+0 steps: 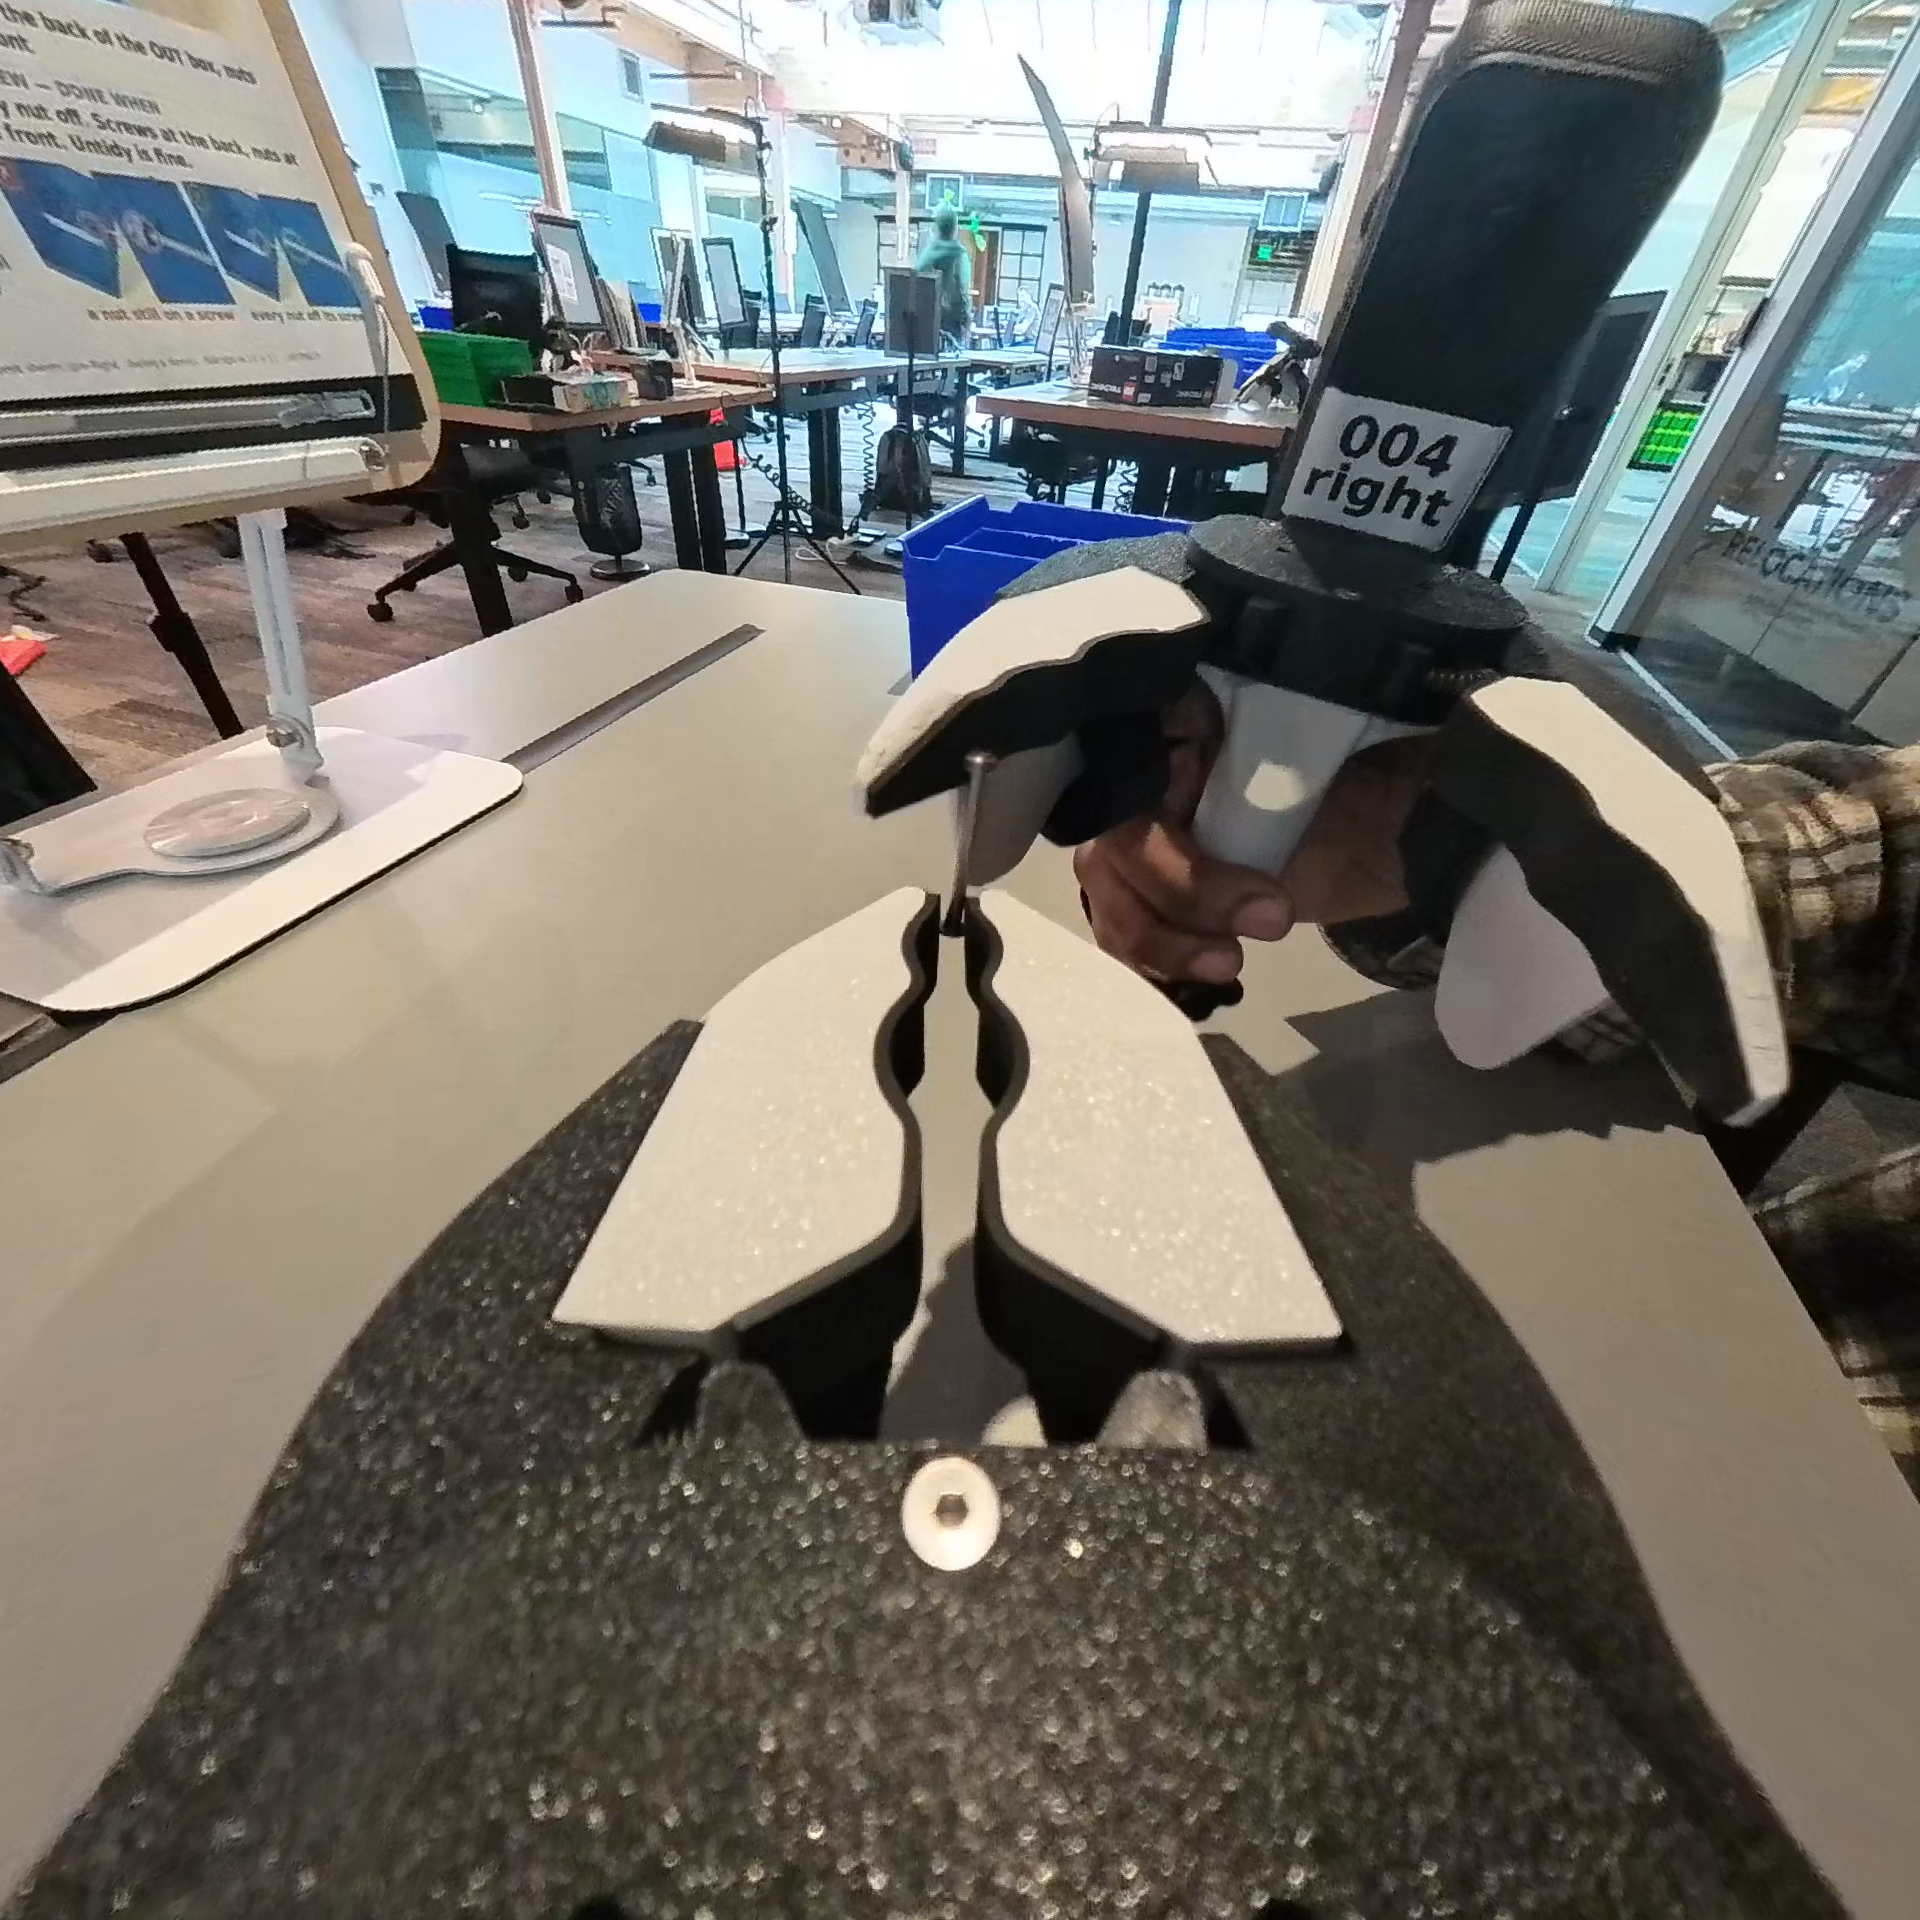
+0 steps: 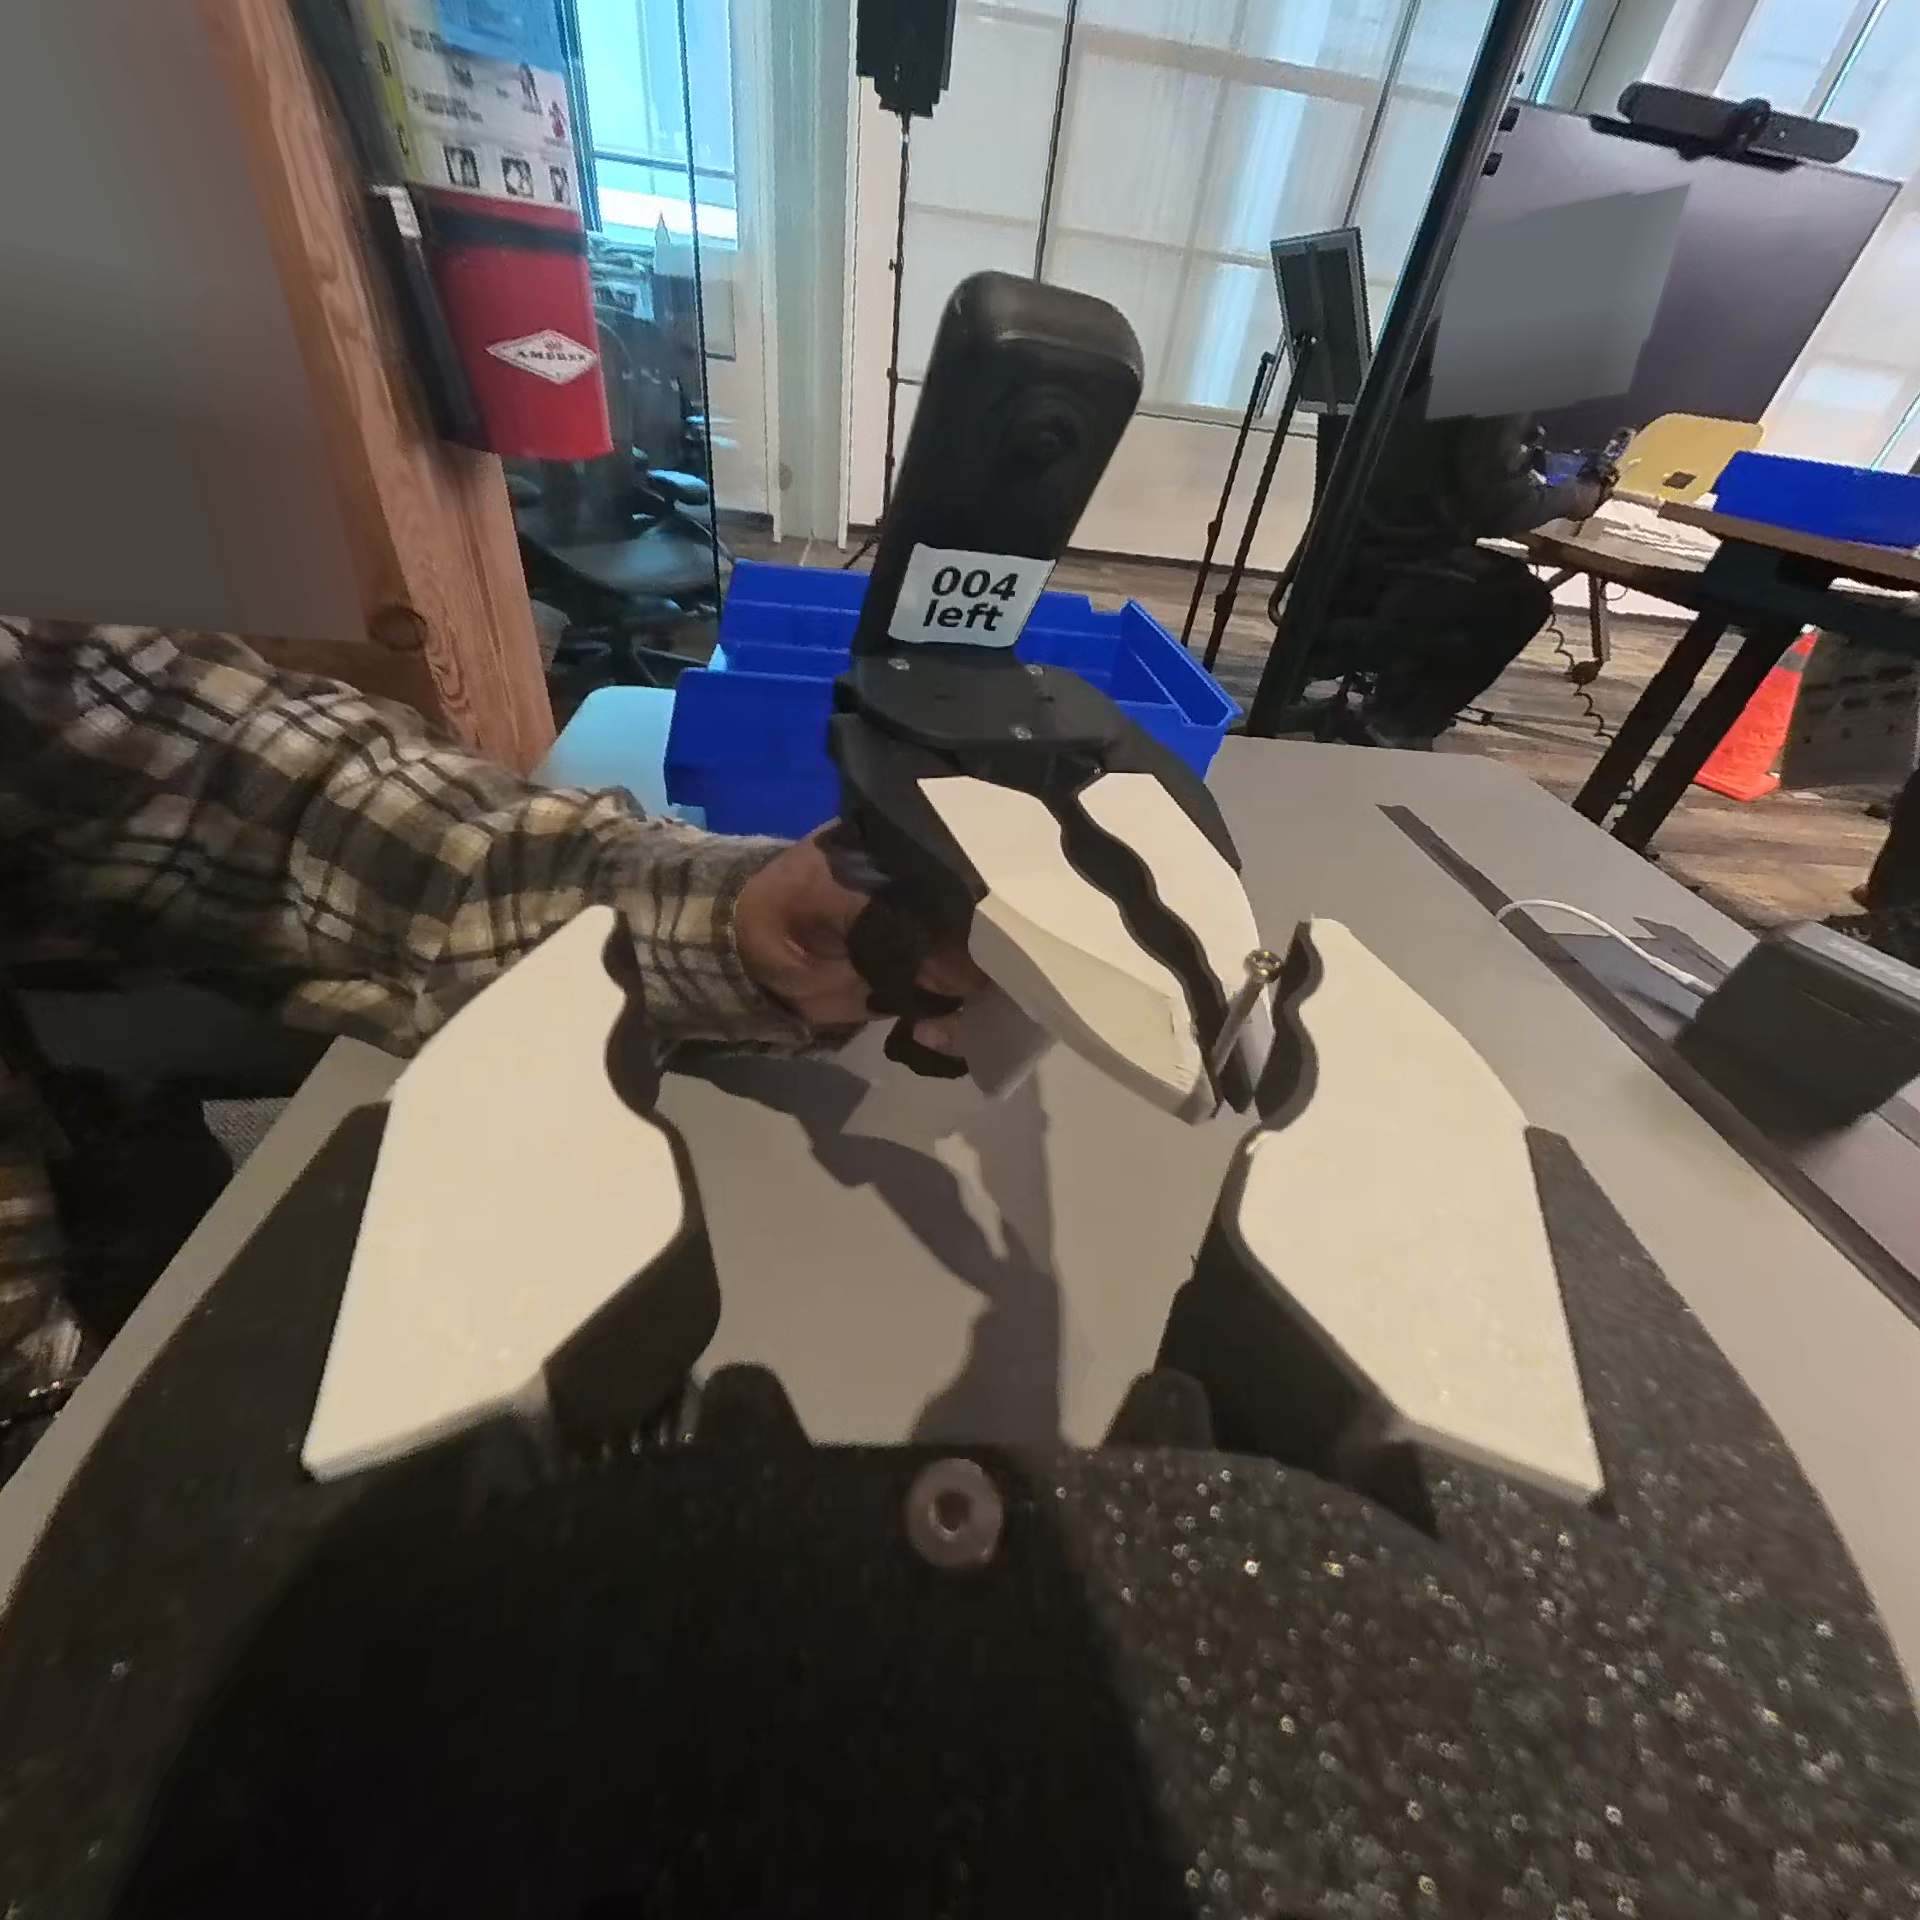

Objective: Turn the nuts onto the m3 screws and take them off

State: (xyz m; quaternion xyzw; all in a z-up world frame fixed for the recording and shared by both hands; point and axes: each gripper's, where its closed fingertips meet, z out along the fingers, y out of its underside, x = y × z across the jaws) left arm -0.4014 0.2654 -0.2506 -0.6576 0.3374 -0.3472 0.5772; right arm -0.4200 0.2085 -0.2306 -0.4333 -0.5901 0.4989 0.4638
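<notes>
My left gripper [image 1: 951, 925] is shut on the lower end of a thin metal screw [image 1: 964, 842], which stands nearly upright above the grey table [image 1: 499, 1091]. A small dark part sits at the pinch point; I cannot tell if it is a nut. My right gripper [image 2: 961, 935] is wide open. Its right finger [image 2: 1392, 1143] is beside the screw [image 2: 1242, 1013], close to the screw's head. In the left wrist view one finger [image 1: 1029, 675] of the right gripper [image 1: 1314, 945] touches the screw's top end. The left gripper [image 2: 1231, 1091] also shows in the right wrist view.
A blue bin [image 1: 966, 582] stands at the table's far edge, also in the right wrist view [image 2: 769, 748]. A stand with an instruction sheet [image 1: 156, 208] has its white base [image 1: 343, 831] on the left. A black box [image 2: 1787, 1039] with a white cable lies to the right.
</notes>
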